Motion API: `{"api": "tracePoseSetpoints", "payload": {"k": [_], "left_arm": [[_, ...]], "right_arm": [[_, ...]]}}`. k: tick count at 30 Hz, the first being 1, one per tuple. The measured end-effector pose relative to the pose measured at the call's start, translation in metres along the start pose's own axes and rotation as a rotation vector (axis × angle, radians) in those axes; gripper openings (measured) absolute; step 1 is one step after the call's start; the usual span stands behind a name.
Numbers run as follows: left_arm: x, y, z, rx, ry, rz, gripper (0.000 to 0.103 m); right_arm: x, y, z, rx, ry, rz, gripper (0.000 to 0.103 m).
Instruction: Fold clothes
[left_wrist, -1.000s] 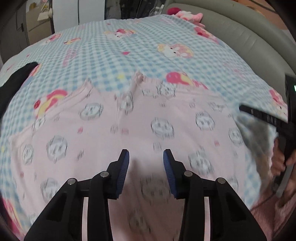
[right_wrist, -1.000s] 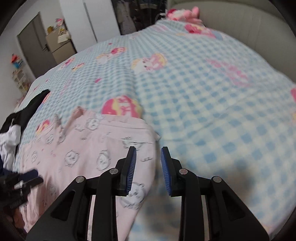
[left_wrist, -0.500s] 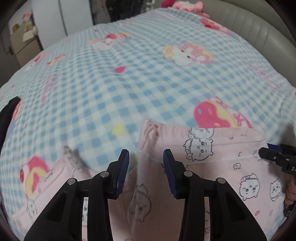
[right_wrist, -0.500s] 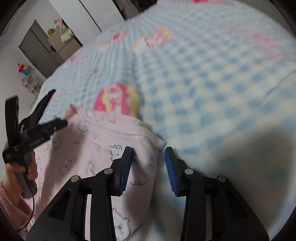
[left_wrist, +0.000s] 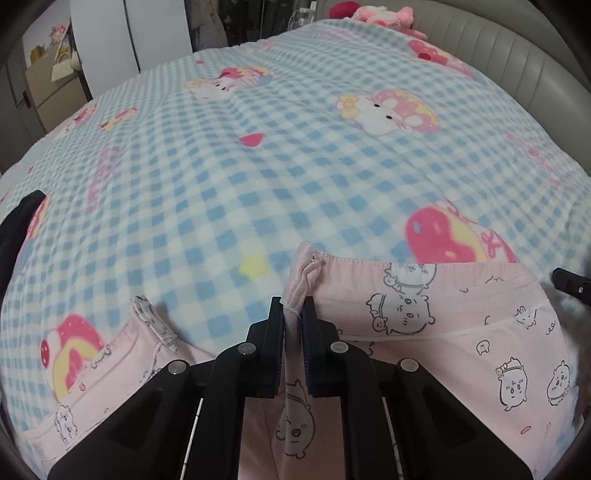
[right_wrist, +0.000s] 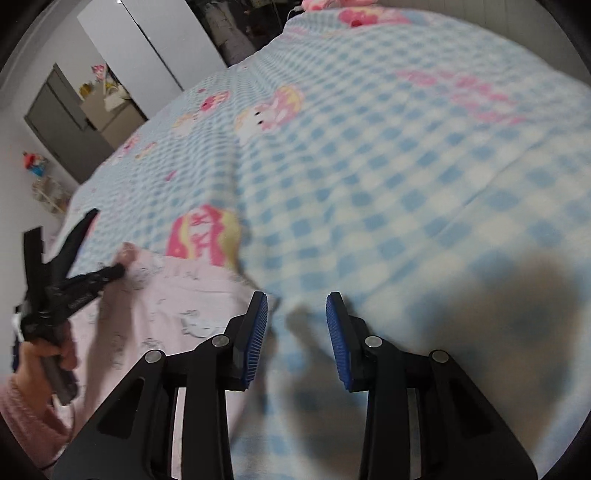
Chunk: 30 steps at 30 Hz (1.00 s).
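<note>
From the left wrist camera, a pink garment (left_wrist: 424, 332) printed with small cartoon animals lies spread across the near part of a blue-and-white checked blanket (left_wrist: 258, 166) that covers a bed. The left gripper (left_wrist: 293, 314) points down at the garment's far edge, and its two black jaws have just closed together, pinching a bunched corner of the pink fabric between them. A second pink edge lies flat on the blanket to the left of that pinched corner. A dark piece of cloth (left_wrist: 18, 229) sits at the blanket's far left edge, and a pink plush toy (left_wrist: 380, 14) rests beyond the blanket's far end. From the right wrist camera, the right gripper (right_wrist: 297, 321) hovers at the garment's right-hand corner, where pink fabric meets the blanket. Its blue-padded fingers (right_wrist: 256, 328) stand apart, with nothing clearly clamped between them. Further left along the garment, a hand (right_wrist: 48, 354) in a pink sleeve holds the left gripper against the fabric.
</note>
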<state>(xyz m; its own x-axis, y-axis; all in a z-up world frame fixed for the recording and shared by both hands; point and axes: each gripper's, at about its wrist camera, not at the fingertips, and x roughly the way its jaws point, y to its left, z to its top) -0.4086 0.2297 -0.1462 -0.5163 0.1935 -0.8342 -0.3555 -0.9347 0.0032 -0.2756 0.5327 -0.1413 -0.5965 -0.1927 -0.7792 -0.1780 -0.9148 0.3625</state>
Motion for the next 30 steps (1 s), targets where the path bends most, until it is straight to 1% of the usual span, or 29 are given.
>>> {"api": "tracePoseSetpoints", "payload": {"k": [2, 5, 9, 10, 12, 13, 14, 17, 19, 21, 22, 23, 25, 26, 27, 28, 30], "left_arm": [[-0.001, 0.0, 0.0, -0.008, -0.002, -0.009, 0.01], [0.002, -0.001, 0.001, -0.013, -0.004, -0.014, 0.01], [0.0, -0.001, -0.003, -0.018, -0.002, -0.014, 0.01], [0.0, -0.002, -0.004, -0.017, 0.0, -0.017, 0.01], [-0.002, -0.004, -0.001, -0.008, -0.01, -0.028, 0.009], [-0.005, -0.005, 0.001, -0.007, -0.032, -0.035, 0.009], [-0.009, -0.005, 0.004, -0.012, -0.05, -0.043, 0.009], [-0.018, -0.002, 0.014, -0.039, -0.086, -0.073, 0.008], [-0.01, 0.001, 0.018, -0.06, -0.064, -0.084, 0.009], [0.011, 0.001, 0.021, -0.071, -0.005, -0.101, 0.009], [0.025, 0.0, 0.021, -0.076, 0.037, -0.104, 0.013], [0.032, 0.001, 0.021, -0.093, 0.052, -0.111, 0.014], [0.037, 0.007, 0.019, -0.142, 0.053, -0.13, 0.022], [0.033, 0.009, 0.018, -0.154, 0.035, -0.131, 0.025], [0.026, 0.011, 0.017, -0.157, 0.005, -0.127, 0.034], [0.018, 0.014, 0.015, -0.161, -0.024, -0.123, 0.038], [0.006, 0.011, 0.013, -0.098, -0.06, -0.108, 0.038]], "right_arm": [[0.009, 0.005, -0.002, -0.004, 0.032, 0.063, 0.028], [0.029, 0.016, -0.008, -0.035, 0.074, 0.052, 0.024], [0.055, 0.014, -0.011, -0.017, 0.133, 0.059, 0.025], [0.058, 0.013, -0.011, -0.009, 0.13, 0.059, 0.025], [0.057, 0.016, -0.011, -0.013, 0.11, 0.051, 0.022], [0.053, 0.02, -0.01, -0.026, 0.092, 0.044, 0.011], [0.049, 0.024, -0.01, -0.038, 0.075, 0.036, 0.008], [0.022, 0.035, -0.007, -0.096, -0.015, -0.006, 0.006], [0.009, 0.029, -0.003, -0.077, -0.052, -0.009, 0.006], [0.008, 0.019, -0.001, -0.036, -0.054, -0.009, 0.006], [0.012, 0.013, -0.001, -0.014, -0.038, -0.025, 0.005], [0.017, 0.007, -0.001, 0.007, -0.02, -0.042, 0.005], [0.025, 0.002, -0.003, 0.025, 0.0, -0.073, 0.005], [0.026, 0.002, -0.004, 0.022, 0.002, -0.078, 0.005], [0.024, 0.001, -0.003, 0.016, -0.003, -0.082, 0.005], [0.022, 0.003, -0.002, 0.01, -0.011, -0.084, 0.005], [0.018, 0.007, -0.001, -0.005, -0.023, -0.09, 0.005]]}}
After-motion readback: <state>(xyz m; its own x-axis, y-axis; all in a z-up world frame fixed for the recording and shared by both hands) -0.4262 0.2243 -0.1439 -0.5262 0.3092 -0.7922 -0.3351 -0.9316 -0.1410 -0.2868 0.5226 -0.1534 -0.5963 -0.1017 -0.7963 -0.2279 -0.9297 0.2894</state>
